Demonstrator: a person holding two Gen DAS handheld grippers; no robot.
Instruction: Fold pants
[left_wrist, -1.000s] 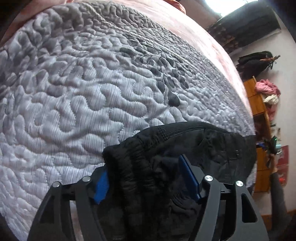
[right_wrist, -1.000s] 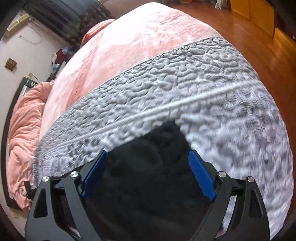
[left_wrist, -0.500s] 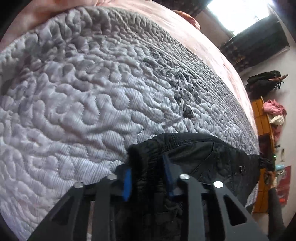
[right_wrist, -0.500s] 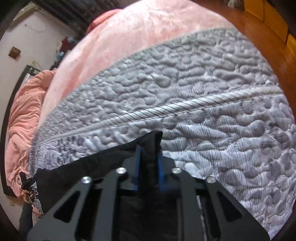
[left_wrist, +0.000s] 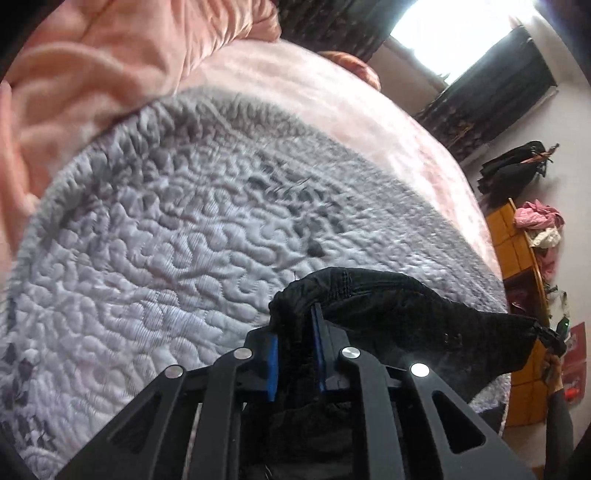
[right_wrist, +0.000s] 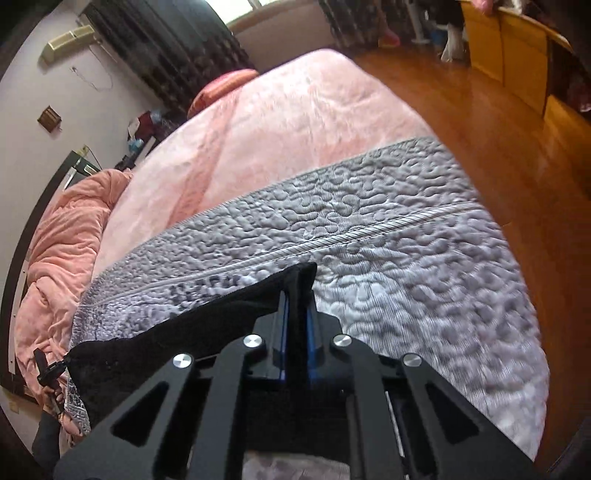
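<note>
Closest in, the left gripper (left_wrist: 295, 354) has its blue pads pinched tight on a thick bunched corner of the black pants (left_wrist: 406, 321), and the right gripper (right_wrist: 295, 332) is clamped just as tight on a thin, flat edge of the same cloth. Both corners are up off the grey quilt (left_wrist: 166, 258), with the fabric strung between the two grips in a sagging band, and the rest hanging below, out of sight. Looks like the lift before a fold, so the trick now is to keep both hands level and evenly apart, enough tension to flatten that sag without yanking the thin right edge out of its pinch. Then carry it forward over the quilt, which lies open ahead, and lay the cloth down in one smooth sweep so no creases get trapped. Beyond the quilt is the pink blanket (right_wrist: 277, 122); best to land short of it.
</note>
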